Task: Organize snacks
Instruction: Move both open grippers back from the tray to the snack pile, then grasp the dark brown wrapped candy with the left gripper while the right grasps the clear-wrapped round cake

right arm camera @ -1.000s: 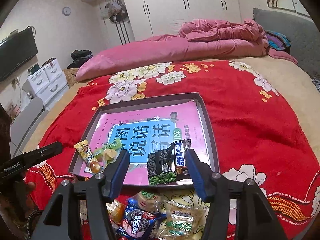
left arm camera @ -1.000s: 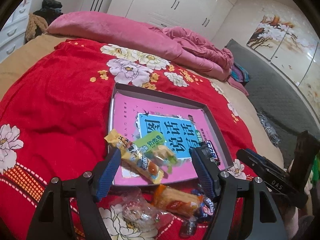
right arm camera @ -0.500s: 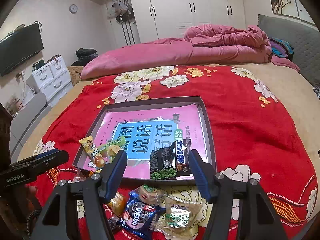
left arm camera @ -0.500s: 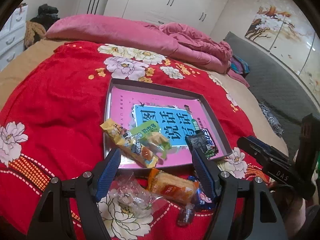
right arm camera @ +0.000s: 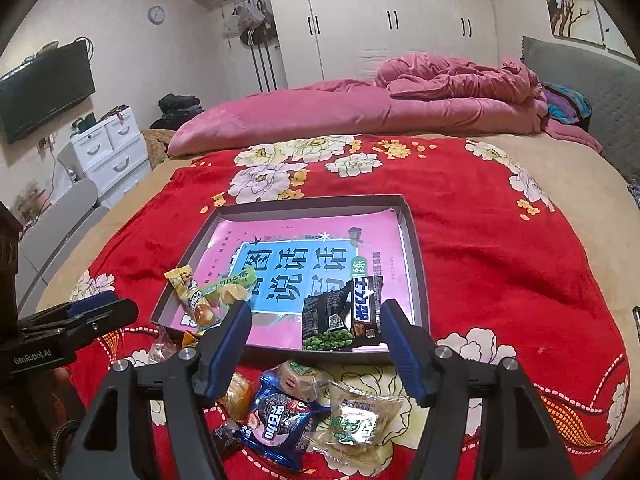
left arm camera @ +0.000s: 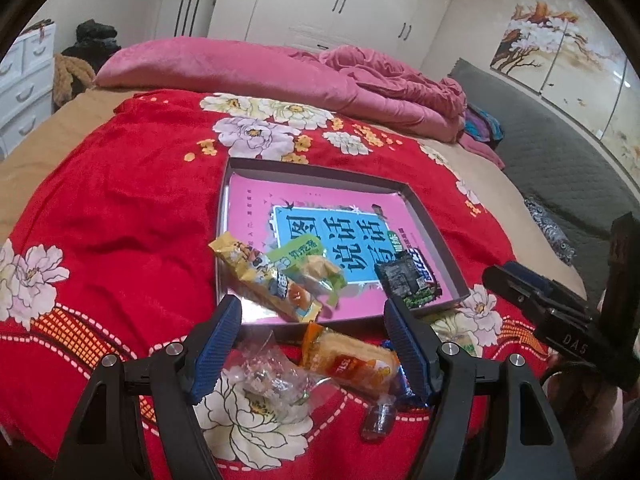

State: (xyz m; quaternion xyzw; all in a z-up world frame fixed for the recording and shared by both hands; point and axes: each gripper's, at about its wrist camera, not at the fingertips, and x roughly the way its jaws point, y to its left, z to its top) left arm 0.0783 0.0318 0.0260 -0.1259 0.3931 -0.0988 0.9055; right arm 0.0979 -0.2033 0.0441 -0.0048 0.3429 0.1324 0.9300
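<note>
Both grippers hovered over the near edge of the bed with fingers spread wide and nothing between them: the left gripper (left arm camera: 313,342) above an orange cake packet (left arm camera: 349,364) and a clear candy bag (left arm camera: 269,376), the right gripper (right arm camera: 316,344) above a blue cookie packet (right arm camera: 276,416) and a pale green-labelled packet (right arm camera: 356,420). All four loose snacks lay on the red floral blanket (right arm camera: 500,248), just in front of the grey tray (right arm camera: 416,264). Inside the tray, on a pink book cover (right arm camera: 288,264), a yellow snack bar (left arm camera: 264,276) and a green-wrapped snack (left arm camera: 308,260) sat at the near left corner, the bar's end poking over the rim. A black pea packet (right arm camera: 326,316) and a dark chocolate bar (right arm camera: 364,304) lay touching at the near right corner, between the right gripper's fingertips in its view but beyond them.
</note>
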